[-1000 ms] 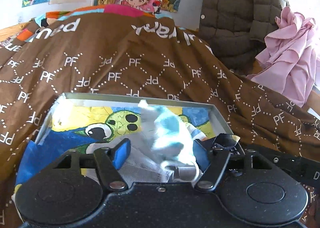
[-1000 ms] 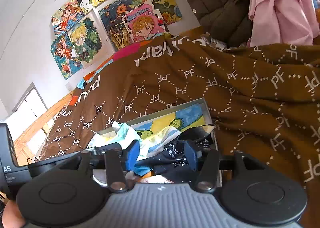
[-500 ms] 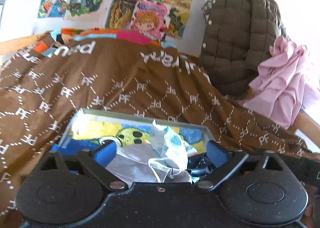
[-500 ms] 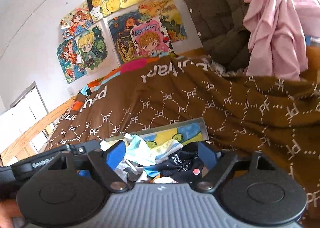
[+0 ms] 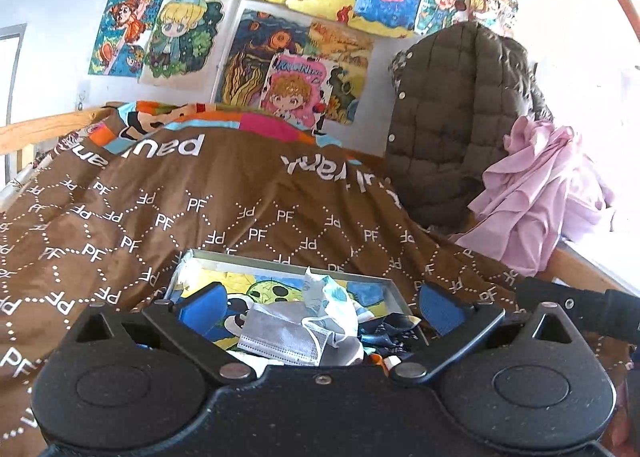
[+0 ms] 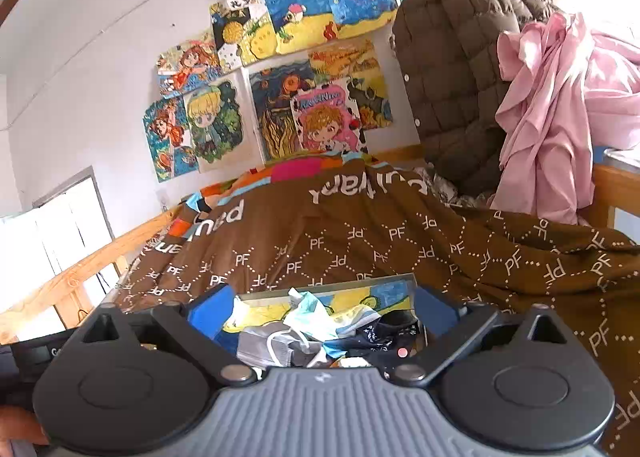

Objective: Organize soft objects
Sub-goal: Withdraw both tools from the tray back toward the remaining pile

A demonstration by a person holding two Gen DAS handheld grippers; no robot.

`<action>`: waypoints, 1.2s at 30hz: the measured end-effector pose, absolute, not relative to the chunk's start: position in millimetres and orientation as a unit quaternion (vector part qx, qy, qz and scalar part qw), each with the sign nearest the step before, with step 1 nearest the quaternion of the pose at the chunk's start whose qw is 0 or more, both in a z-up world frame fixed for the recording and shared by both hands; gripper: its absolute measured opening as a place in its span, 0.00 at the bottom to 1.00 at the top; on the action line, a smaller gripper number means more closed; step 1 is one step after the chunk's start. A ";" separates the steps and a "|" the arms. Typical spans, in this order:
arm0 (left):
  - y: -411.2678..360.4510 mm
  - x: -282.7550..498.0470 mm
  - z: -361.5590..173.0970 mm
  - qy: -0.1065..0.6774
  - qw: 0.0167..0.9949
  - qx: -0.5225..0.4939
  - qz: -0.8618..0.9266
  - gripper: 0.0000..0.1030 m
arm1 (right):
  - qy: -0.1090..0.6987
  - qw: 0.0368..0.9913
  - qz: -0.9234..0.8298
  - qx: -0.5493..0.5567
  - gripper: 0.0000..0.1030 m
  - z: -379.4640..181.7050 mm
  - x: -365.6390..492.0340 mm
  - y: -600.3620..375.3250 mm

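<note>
Left hand-held gripper (image 5: 320, 307): jaws spread wide, blue pads far apart, nothing between them. Right hand-held gripper (image 6: 322, 311): likewise wide apart and holding nothing. Both hang just above the near end of the box.

Shallow rectangular box (image 5: 280, 261), thin grey rim, straight edges, floor printed with a bright cartoon picture in yellow, blue and green. It lies on the bed, sunk a little into the brown quilt (image 5: 240, 197), which is smooth, glossy fabric with a white dotted diamond pattern and "PF" letters, thrown into soft folds.

Soft objects sit bunched at the near right part of the box:
- grey pleated face mask (image 5: 280, 335), flat, ribbed folds, white ear loop curling at its right end;
- white-and-light-blue crumpled cloth (image 5: 334, 301), peaked, standing up above the mask and touching it;
- dark navy patterned cloth (image 6: 384, 335), limp, against the right wall of the box, touching the light cloth.

Far left half of the box floor shows bare print; that is the open room inside the rim. Quilt rises in a slope beyond the far rim and bulges close along the right side.

Behind: wooden bed rail (image 6: 76, 269) at left, quilted olive puffer jacket (image 5: 456, 117) and a rumpled pink garment (image 5: 536, 193) at right, painted pictures (image 5: 280, 37) on the white wall.
</note>
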State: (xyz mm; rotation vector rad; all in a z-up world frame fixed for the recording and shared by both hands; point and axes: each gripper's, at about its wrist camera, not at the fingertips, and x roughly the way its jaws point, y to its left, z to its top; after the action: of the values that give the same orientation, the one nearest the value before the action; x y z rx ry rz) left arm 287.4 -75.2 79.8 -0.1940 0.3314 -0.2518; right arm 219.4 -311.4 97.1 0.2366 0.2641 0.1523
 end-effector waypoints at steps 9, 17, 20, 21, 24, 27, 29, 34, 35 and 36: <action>-60.7 236.8 85.0 0.161 0.976 -0.086 -0.121 0.99 | 0.118 0.979 0.090 0.140 1.00 94.2 190.7 -315.0; -37.7 198.8 78.3 0.162 0.974 -0.109 -0.110 0.99 | 0.129 0.977 0.093 0.144 1.00 79.3 172.3 -310.5; -30.0 189.9 73.0 0.167 0.974 -0.114 -0.105 0.99 | 0.141 0.976 0.094 0.137 1.00 70.7 165.1 -303.2; -27.7 186.7 71.0 0.168 0.974 -0.113 -0.104 0.99 | 0.146 0.976 0.094 0.133 1.00 68.2 163.2 -300.7; -20.8 178.3 64.7 0.170 0.974 -0.113 -0.100 0.99 | 0.159 0.975 0.100 0.118 1.00 59.1 157.5 -290.3; -15.8 171.4 56.2 0.178 0.973 -0.113 -0.098 0.99 | 0.174 0.974 0.108 0.093 1.00 50.0 153.6 -277.7; -13.9 166.9 49.5 0.184 0.972 -0.110 -0.097 0.99 | 0.185 0.972 0.111 0.087 1.00 44.0 152.5 -270.8; -10.8 157.1 33.9 0.197 0.971 -0.091 -0.099 0.99 | 0.202 0.969 0.125 0.068 1.00 33.3 152.6 -256.1; -10.1 155.8 31.2 0.200 0.971 -0.088 -0.100 0.99 | 0.205 0.968 0.130 0.065 1.00 31.5 153.5 -253.6; -9.2 154.5 28.3 0.202 0.970 -0.086 -0.100 0.99 | 0.207 0.967 0.135 0.064 1.00 29.3 154.2 -251.4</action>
State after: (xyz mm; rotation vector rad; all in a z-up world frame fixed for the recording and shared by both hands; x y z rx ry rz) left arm 154.5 -9.2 28.3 -0.1742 0.4089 -0.2010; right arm 154.2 -251.4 29.3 0.1286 0.4192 0.2723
